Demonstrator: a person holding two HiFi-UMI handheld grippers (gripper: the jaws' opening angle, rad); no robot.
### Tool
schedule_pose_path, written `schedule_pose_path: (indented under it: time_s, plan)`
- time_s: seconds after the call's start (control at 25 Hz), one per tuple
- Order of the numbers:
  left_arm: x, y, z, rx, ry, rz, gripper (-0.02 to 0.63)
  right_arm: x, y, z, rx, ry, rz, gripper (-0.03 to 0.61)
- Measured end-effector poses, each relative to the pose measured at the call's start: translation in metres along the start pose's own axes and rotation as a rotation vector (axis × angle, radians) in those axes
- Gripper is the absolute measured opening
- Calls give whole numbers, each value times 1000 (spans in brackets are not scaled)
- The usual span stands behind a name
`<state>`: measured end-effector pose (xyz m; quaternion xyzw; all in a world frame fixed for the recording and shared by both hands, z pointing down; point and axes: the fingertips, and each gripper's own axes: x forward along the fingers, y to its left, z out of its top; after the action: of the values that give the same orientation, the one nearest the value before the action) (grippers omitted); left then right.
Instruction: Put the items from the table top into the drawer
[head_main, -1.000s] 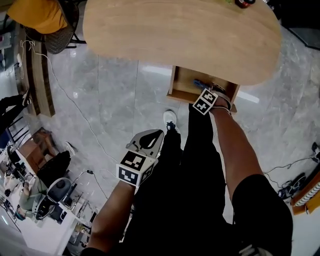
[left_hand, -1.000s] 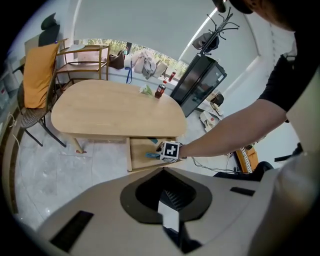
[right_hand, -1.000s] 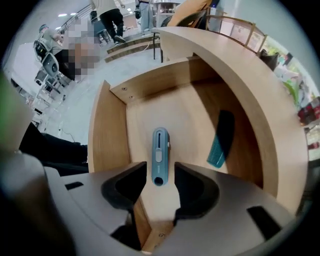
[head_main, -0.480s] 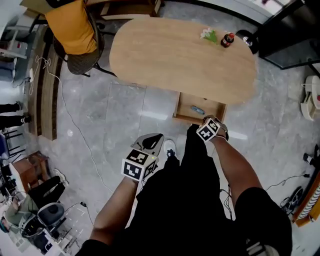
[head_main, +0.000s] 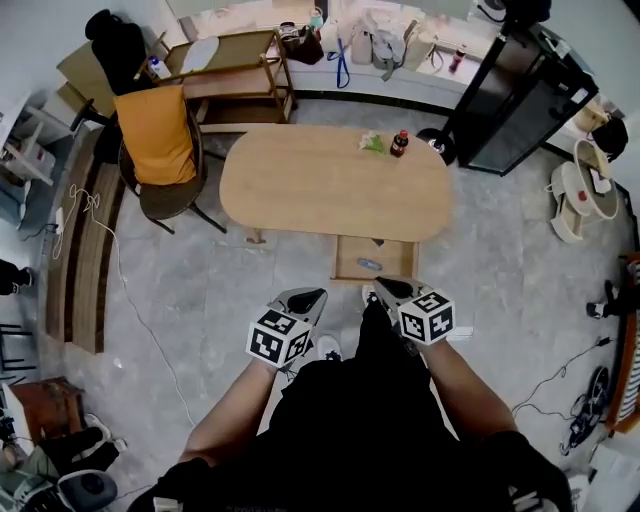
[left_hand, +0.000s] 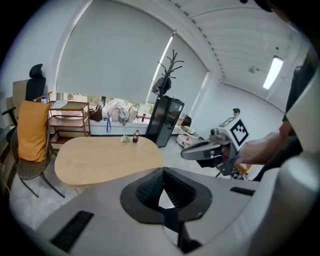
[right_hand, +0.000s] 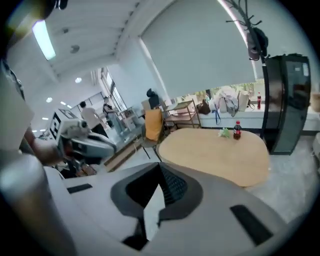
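both tools clenched, empty: left gripper (head_main: 305, 296), and right gripper (head_main: 385, 287) whose jaws just closed. blue item (head_main: 369, 264) sits in open drawer (head_main: 345, 262) — likely delivered. bottle (head_main: 399, 144) and green item (head_main: 372, 142) stand on table (head_main: 300, 190) — next.

Both forearms extended side by side, left tool (head_main: 305, 297) jaws together, right tool (head_main: 385, 288) jaws just closed, empty
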<state>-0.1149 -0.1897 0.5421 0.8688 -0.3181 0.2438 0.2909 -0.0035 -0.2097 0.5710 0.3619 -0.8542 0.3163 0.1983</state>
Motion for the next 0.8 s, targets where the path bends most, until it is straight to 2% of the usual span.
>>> schedule_pose_path:
  time_s: [0.12, 0.28, 0.36, 0.48, 0.8]
  plan:
    - [-3, -20, 11, 62, -14, -36, 5, -48, 38, 29, -16, -125, 50, 3]
    - [-11, -52, 34, 102, -81, -50, 5, -99, 54, 41, -62, -229, 16, 5]
    - [-13, -69, 44, 119, -112, -49, 5, -117, 51, 40, -51, -261, 10, 5]
    - [-14, -99, 53, 136, -142, -53, 5, -142, 49, 33, -31, -274, 34, 5]
    - [-14, -173, 52, 97, -224, -12, 5, -212, 46, 5, -152, -264, 42, 3]
